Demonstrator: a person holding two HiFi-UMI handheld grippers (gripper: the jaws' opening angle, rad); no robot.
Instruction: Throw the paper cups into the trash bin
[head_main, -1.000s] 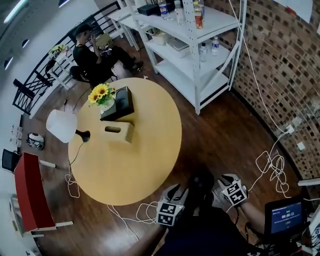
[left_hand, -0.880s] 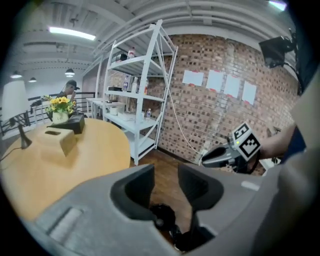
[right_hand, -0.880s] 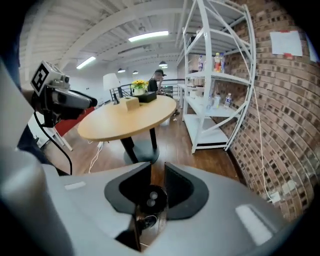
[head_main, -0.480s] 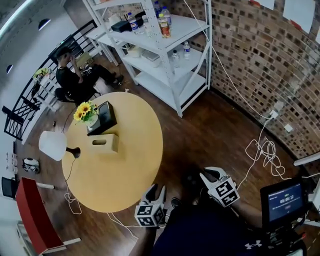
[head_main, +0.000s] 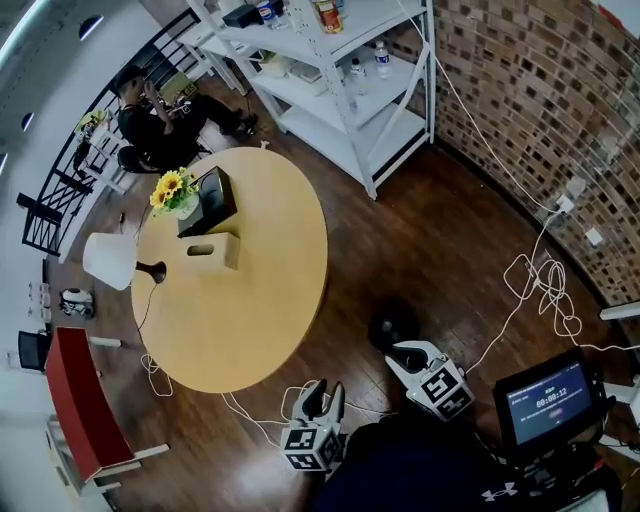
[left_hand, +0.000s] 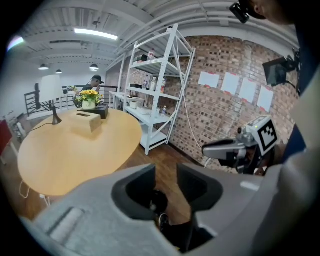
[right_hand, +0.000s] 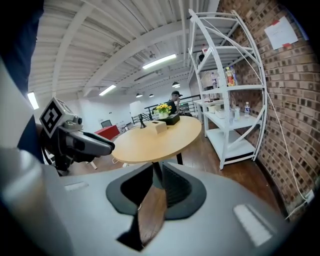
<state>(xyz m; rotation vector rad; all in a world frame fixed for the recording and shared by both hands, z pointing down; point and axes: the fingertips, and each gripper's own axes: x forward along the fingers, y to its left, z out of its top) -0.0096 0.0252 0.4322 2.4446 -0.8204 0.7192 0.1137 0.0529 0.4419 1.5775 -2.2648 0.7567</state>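
Observation:
No paper cup shows in any view. A dark round trash bin (head_main: 393, 325) stands on the wooden floor beside the round table (head_main: 250, 300). My right gripper (head_main: 394, 357) hangs just behind the bin. Its jaws are closing to a narrow gap (right_hand: 157, 172) with nothing between them. My left gripper (head_main: 322, 392) is lower and to the left, near the table's front edge. Its jaws stand apart (left_hand: 165, 172) and hold nothing, with only floor seen through the gap. Each gripper appears in the other's view: the right gripper (left_hand: 235, 147) and the left gripper (right_hand: 85, 142).
The table carries a tissue box (head_main: 215, 250), a black box (head_main: 213, 195) with sunflowers (head_main: 172, 190), and a white lamp (head_main: 110, 258). A white shelf unit (head_main: 340, 90) stands by the brick wall. Cables (head_main: 545, 290) lie on the floor at right. A person sits (head_main: 150, 110) beyond the table.
Both grippers have drawn back and lower in the head view. The dark bin, earlier between them, now stands in front of the right gripper.

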